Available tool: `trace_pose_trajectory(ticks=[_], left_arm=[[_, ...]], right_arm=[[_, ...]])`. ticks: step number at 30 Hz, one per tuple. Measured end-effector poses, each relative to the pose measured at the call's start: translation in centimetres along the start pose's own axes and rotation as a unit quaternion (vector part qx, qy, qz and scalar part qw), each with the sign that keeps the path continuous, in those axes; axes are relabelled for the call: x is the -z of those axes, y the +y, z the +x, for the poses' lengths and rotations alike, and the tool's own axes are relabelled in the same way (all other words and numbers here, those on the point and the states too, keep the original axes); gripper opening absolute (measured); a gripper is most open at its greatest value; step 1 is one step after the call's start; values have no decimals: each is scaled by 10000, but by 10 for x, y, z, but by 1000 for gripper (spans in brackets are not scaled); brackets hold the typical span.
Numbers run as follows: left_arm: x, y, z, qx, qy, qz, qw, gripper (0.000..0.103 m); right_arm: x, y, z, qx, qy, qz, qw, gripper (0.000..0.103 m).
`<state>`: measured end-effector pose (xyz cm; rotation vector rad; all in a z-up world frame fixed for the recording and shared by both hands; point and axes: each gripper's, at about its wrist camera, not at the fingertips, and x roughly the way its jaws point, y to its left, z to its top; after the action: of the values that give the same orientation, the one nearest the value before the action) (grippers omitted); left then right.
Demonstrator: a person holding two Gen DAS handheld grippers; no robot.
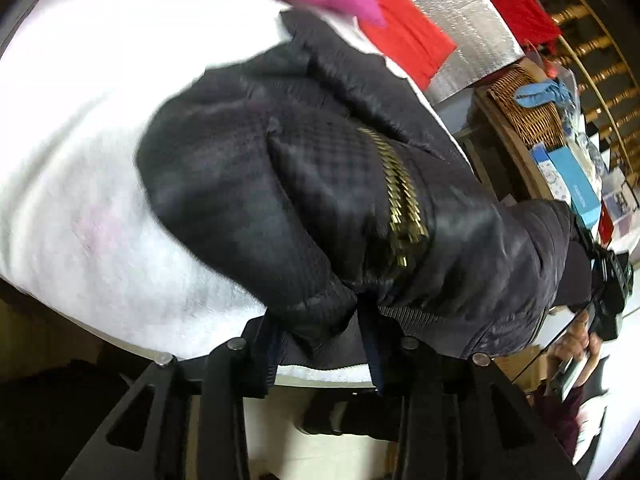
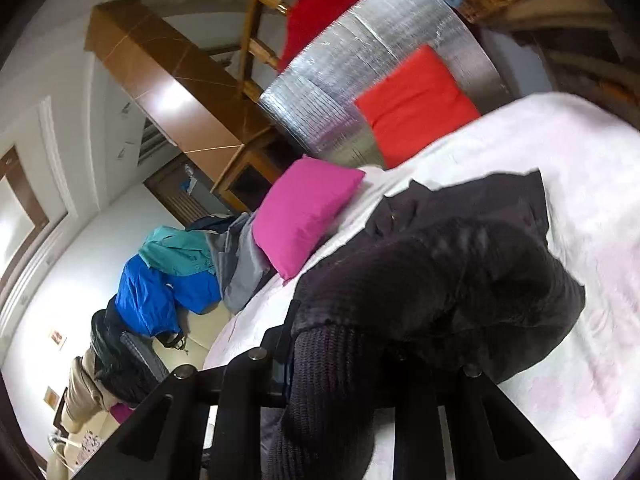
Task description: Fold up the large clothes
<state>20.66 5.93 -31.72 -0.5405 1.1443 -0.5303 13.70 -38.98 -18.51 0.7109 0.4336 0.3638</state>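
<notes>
Left wrist view shows the left gripper [image 1: 320,320] narrowed onto a bunched fold of the black jacket [image 1: 280,184], the dark pads pressing into the fabric just below the gold zipper [image 1: 400,200]; taking it close to the zip most likely gives a firm edge to steer by, since the padded cloth would otherwise sag away. The jacket hangs partly off the bed [image 1: 80,160], its far end draped on the white cover and its near end raised in the grip, which suits spreading or turning it before a fold. At the right edge of this view a hand [image 1: 576,344] carries the other tool, the jacket stretching toward it. Right wrist view shows the right gripper [image 2: 340,360] closed narrowly on the ribbed knit cuff [image 2: 324,392], which hangs down between the fingers; the cuff is a natural handle for drawing a sleeve out straight. A pink pillow [image 2: 304,216] and a red pillow [image 2: 416,104] lie at the head of the bed, well apart from the jacket, leaving the middle free for laying it flat. Beyond the bed, a heap of other clothes [image 2: 172,276] sits on a cream surface, presumably waiting their turn. Both views are smeared, so the exact bite of each pad is uncertain.
</notes>
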Motion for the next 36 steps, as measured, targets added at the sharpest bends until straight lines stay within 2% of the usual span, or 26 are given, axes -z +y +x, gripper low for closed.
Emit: trace_pose_trajectory(ticks=[3,5,9,12,17,20,25,28,30,36], left_arm=[[-4,-6,-1,53,-96,179,9998,33],[-7,-17,-10,114,-161,439,9988,23],[-26,-36,-24,330,-328,813,9956,21],[-57,-46,-37,632,-575,909,9922,21],[-135,-67,-42,888,-1077,923,9859,21],[-191,-81,-15,766,-1333,926,9838,19],[-258,-68,36,630,-1502,422,9857,16],[-276,-45,71,405,-1388,73,9895,14],[-285,-50,91,309,-1319,54,9908,13],[-337,-63,108,255,-1407,128,9896,13]], right_arm=[[2,1,-3,-95,-83,-32,9999,26],[-1,1,-5,-123,-134,-31,9998,26],[-14,3,-8,-130,-267,-126,9995,26],[-33,-5,-7,-200,-447,-28,9988,26],[-74,-33,20,-341,-780,369,9957,26],[-100,-56,52,-298,-870,592,9940,26],[-132,-106,123,9,-662,1072,9920,26],[-137,-138,172,300,-337,1311,9903,26],[-140,-155,194,446,-198,1396,9890,26],[-168,-180,222,263,-278,1549,9872,26]])
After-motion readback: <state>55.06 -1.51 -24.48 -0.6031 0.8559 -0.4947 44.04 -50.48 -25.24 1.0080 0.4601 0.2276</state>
